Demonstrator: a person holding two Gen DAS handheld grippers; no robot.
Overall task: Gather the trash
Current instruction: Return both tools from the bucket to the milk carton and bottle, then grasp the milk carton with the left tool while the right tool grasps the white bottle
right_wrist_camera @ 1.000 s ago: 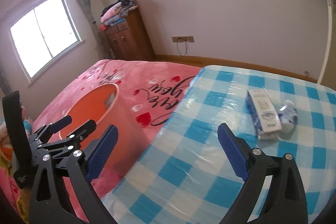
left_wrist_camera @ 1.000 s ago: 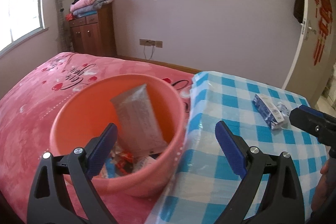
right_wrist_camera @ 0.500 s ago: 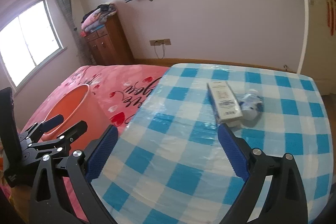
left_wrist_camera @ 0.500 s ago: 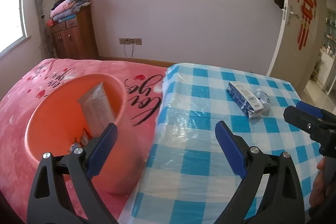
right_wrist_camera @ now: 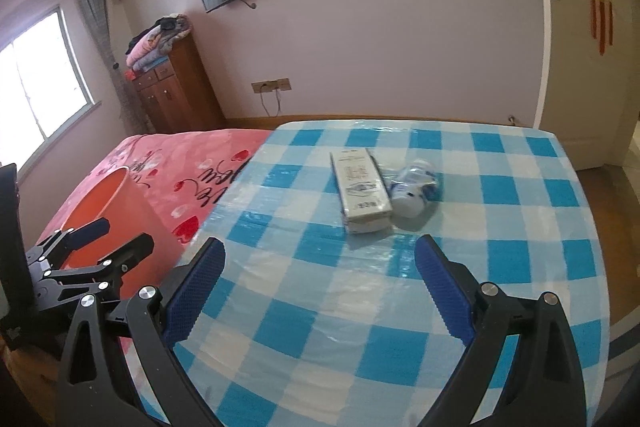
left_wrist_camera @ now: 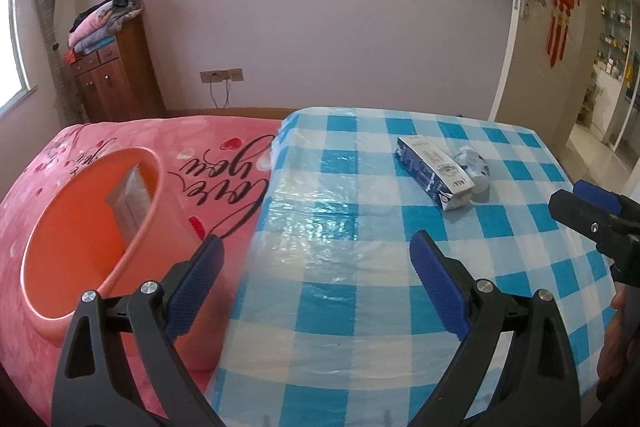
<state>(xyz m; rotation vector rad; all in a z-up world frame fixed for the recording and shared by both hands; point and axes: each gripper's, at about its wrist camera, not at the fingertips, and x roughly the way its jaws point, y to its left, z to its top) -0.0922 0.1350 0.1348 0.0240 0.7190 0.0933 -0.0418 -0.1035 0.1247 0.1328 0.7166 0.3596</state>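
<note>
Two pieces of trash remain on the checked tablecloth: a milk carton lying flat on its side and, touching its right flank, a small crumpled blue-and-white bottle. Both sit toward the far edge of the table, roughly midway across. The orange bin stands off the table's left edge on the pink bedspread (a pale wrapper already leans inside it).

Neither tool holds anything. The right gripper hovers over the near part of the table with its blue fingers spread wide and nothing between them, lined up just short of the carton. The left gripper also hangs with its fingers wide apart, straddling the table's left edge near the bin.

The step in hand looks like the reach for the carton. To do it well, I would bring the right gripper forward low and level, one finger on each long side of the carton, so the squeeze falls across its narrow width. The bottle crowds the right side, so that finger likely has to slip between the two or nudge the bottle off first. Close gently; a thin carton will probably buckle, and the plastic-covered cloth looks slippery.
</note>
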